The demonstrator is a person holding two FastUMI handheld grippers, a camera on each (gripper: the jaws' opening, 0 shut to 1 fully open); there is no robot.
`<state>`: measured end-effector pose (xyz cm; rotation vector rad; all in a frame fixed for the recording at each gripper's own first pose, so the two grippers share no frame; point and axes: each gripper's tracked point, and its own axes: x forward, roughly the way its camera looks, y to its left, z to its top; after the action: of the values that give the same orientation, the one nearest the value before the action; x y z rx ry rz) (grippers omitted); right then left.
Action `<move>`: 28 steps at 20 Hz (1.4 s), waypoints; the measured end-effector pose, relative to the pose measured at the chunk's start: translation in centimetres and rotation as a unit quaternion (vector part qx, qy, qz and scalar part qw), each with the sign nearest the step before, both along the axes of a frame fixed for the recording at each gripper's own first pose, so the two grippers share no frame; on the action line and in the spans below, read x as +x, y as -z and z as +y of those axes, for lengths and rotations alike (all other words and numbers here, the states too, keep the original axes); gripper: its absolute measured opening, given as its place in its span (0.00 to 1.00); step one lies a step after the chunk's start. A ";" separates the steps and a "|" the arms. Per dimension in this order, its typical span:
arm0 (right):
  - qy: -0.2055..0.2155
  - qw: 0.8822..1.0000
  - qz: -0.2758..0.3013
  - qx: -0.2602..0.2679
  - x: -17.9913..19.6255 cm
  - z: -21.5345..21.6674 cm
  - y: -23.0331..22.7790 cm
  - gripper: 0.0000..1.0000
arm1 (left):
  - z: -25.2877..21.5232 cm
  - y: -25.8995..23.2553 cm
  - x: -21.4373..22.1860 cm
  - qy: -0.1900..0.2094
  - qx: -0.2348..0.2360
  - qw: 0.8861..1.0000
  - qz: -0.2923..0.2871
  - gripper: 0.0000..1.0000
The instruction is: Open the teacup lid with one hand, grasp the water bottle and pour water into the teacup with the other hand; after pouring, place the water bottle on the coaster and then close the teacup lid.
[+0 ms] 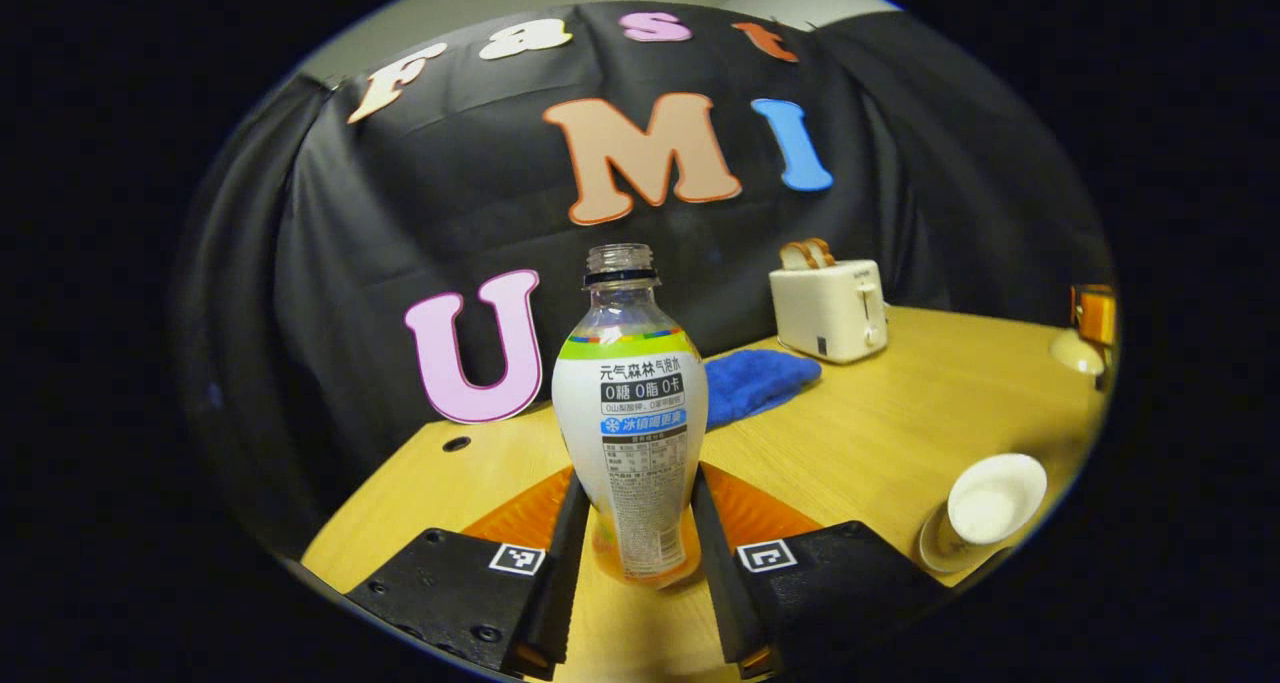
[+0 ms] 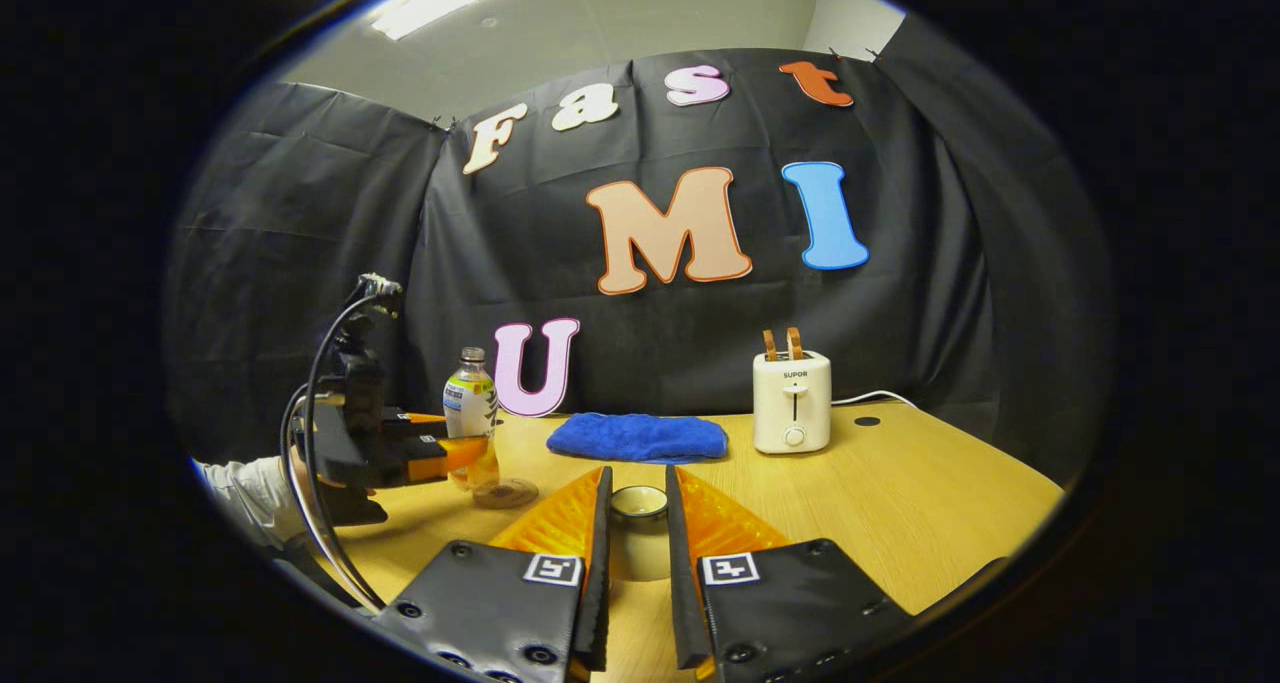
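Left gripper (image 1: 640,548): nearest the lens in the left gripper view, at 6 o'clock; its two fingers press the lower sides of the water bottle, jaws clamped on it. In the right gripper view it shows at 9 o'clock (image 2: 470,453), with a sleeve (image 2: 250,493) and cables behind it.
Right gripper (image 2: 637,553): at 6 o'clock in the right gripper view; jaws a little apart, one finger on each side of the teacup; whether they touch it I cannot tell.
Table (image 1: 900,423): light wood, running from 6 to 3 o'clock in the left gripper view; (image 2: 900,483) in the right gripper view.
Toaster (image 1: 830,308): cream, at 2 o'clock, two slices standing in its slots; at 3 o'clock (image 2: 792,401) in the right gripper view.
Blue cloth (image 1: 755,381): folded, just right of the bottle, near the toaster; dead centre (image 2: 638,435) in the right gripper view.
Water bottle (image 1: 630,413): upright, uncapped, centre of the left gripper view; at 9 o'clock (image 2: 470,408) in the right gripper view, just above and beside the coaster.
Teacup (image 1: 985,511): white, open-topped, at 4 o'clock near the table edge; between the right fingers (image 2: 638,508).
Coaster (image 2: 505,493): round, flat on the table at 8 o'clock, just right of the bottle's base.
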<state>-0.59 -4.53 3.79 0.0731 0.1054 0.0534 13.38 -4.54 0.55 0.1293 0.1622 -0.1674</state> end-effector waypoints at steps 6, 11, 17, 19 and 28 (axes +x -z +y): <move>0.006 1.000 0.004 0.005 0.1 -0.7 0.4 0.29 | 0.2 0.9 2.3 -0.012 -0.041 0.999 -0.002 0.55; 0.008 1.000 0.008 0.006 0.3 -0.9 0.7 0.29 | -0.5 1.6 2.9 -0.011 -0.050 0.999 0.005 0.55; 0.006 1.000 0.007 0.002 0.3 -0.5 0.7 0.28 | -0.3 2.0 2.7 -0.016 -0.048 0.999 0.011 0.65; 0.003 1.000 0.007 0.002 0.2 -0.2 0.7 0.28 | -0.3 2.3 2.6 -0.020 -0.048 0.999 0.014 0.66; -0.020 1.000 0.014 0.016 0.4 1.6 1.5 0.28 | 0.9 2.7 1.0 -0.045 -0.056 0.997 0.018 0.96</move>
<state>-0.22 -2.96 2.30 0.1030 0.1339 0.0939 14.43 -3.67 -2.18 0.0070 0.1930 -0.0889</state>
